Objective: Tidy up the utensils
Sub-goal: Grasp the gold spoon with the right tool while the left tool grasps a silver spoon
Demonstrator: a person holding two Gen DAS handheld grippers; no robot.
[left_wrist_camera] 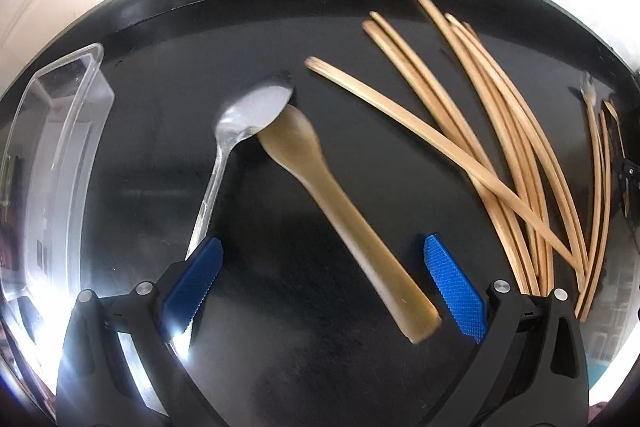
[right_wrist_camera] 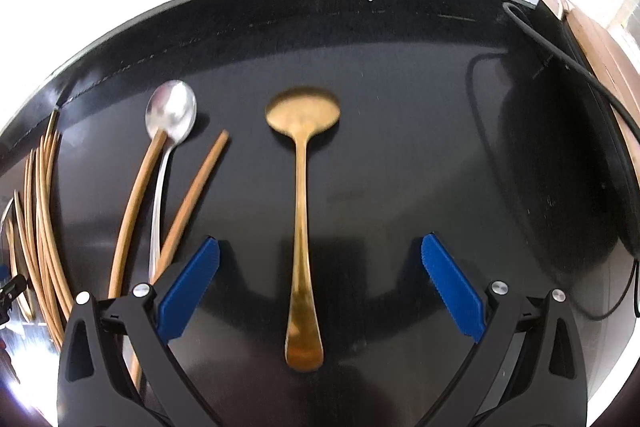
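A glossy black tabletop [left_wrist_camera: 168, 163] fills both views, with a bright white wall behind it. In the left wrist view, a clear plastic container [left_wrist_camera: 60, 155] sits at the far left edge. Next comes a silver spoon [left_wrist_camera: 240, 131], its bowl touching the bowl of a wooden spoon [left_wrist_camera: 344, 215], then a loose heap of bamboo chopsticks [left_wrist_camera: 500, 147]. The left gripper [left_wrist_camera: 324, 287] has its blue fingers spread wide and grips nothing; the wooden spoon's handle lies between them. Only the right wrist view shows a second silver spoon [right_wrist_camera: 170, 115] with two chopsticks [right_wrist_camera: 192, 199] beside it, a gold metal spoon [right_wrist_camera: 302, 227], and a black cable [right_wrist_camera: 568, 75] at the far right. The right gripper [right_wrist_camera: 320, 287] is likewise spread wide and empty, straddling the gold spoon's handle.
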